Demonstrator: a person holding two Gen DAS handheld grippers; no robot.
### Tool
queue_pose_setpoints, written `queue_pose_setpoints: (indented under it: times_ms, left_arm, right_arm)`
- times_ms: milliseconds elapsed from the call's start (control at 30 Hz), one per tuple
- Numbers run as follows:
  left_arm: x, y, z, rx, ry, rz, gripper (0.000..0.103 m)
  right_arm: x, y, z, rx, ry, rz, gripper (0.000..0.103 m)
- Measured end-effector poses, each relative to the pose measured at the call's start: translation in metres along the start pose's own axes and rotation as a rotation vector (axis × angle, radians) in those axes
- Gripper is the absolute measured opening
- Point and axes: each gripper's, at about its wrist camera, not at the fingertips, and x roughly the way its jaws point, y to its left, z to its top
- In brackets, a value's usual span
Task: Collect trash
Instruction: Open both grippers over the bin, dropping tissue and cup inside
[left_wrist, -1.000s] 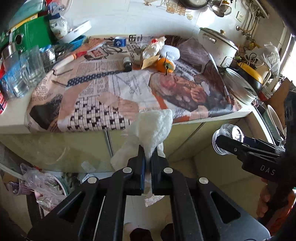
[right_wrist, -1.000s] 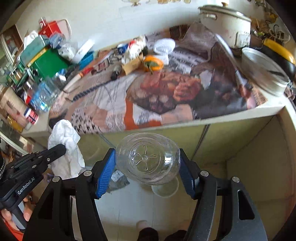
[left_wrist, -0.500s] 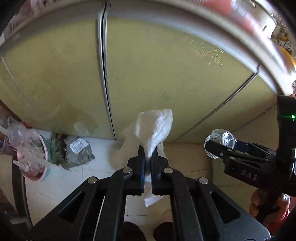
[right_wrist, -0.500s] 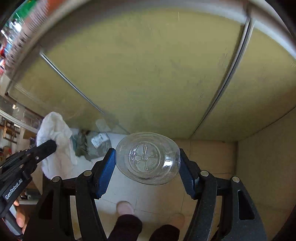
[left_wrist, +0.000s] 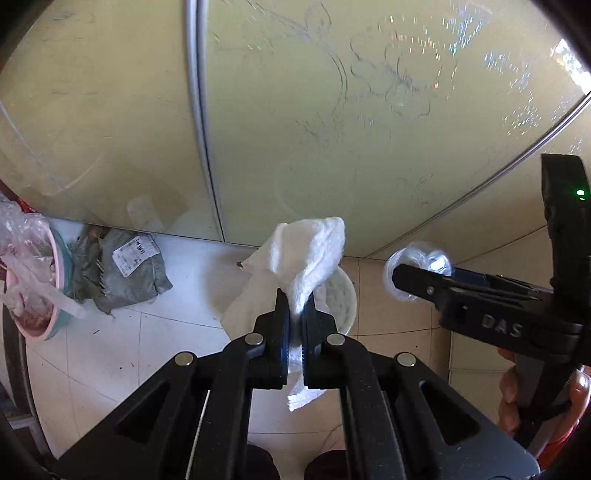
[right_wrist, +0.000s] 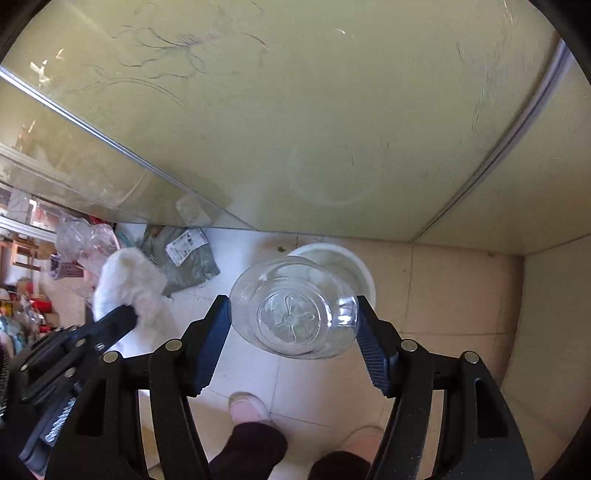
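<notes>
My left gripper (left_wrist: 295, 314) is shut on a crumpled white paper towel (left_wrist: 306, 254), which sticks up past the fingertips and hangs below them. My right gripper (right_wrist: 293, 321) is shut on a clear plastic bottle (right_wrist: 295, 314), seen bottom-first between the blue pads. Both point down at the floor. A round white bin (right_wrist: 351, 269) stands on the tiles against the cabinet, partly hidden behind the bottle and, in the left wrist view, behind the towel (left_wrist: 343, 299). The right gripper with the bottle (left_wrist: 417, 269) shows at the right of the left wrist view; the left gripper with the towel (right_wrist: 125, 284) shows at the left of the right wrist view.
Yellow-green cabinet doors (left_wrist: 332, 129) fill the background. A grey labelled bag (left_wrist: 129, 269) lies on the floor at the left, beside a pink bowl (left_wrist: 40, 295) stuffed with plastic. The person's feet in pink slippers (right_wrist: 247, 406) stand on the tiles below the grippers.
Both grippers have dropped from countertop height down in front of the cabinet doors toward the floor. The cluttered counter has left view; the white bin has come into view. Both grips are unchanged.
</notes>
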Motion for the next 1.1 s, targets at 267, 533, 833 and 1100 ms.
queue_pose_setpoints:
  times_ms: [267,533,833,1100]
  left_arm:
    - [0.028,-0.014,0.007,0.023,0.036,-0.038,0.004]
    - [0.037,-0.030,0.017,0.015,0.071,-0.038,0.049]
    - [-0.031,-0.038,0.029,0.063,0.048,0.000,0.049]
    - [-0.169,-0.045,0.063,0.113,-0.053,0.003,0.049]
  right_arm:
    - [-0.029,-0.006,-0.002,0.007,-0.040,-0.005,0.063]
    - [-0.062,-0.008,0.001,0.017,-0.095,-0.041,0.063]
    - [-0.113,0.013,0.008,0.032,-0.142,-0.052,0.063]
    - [-0.216,0.050,0.017,0.032,-0.221,-0.072,0.063]
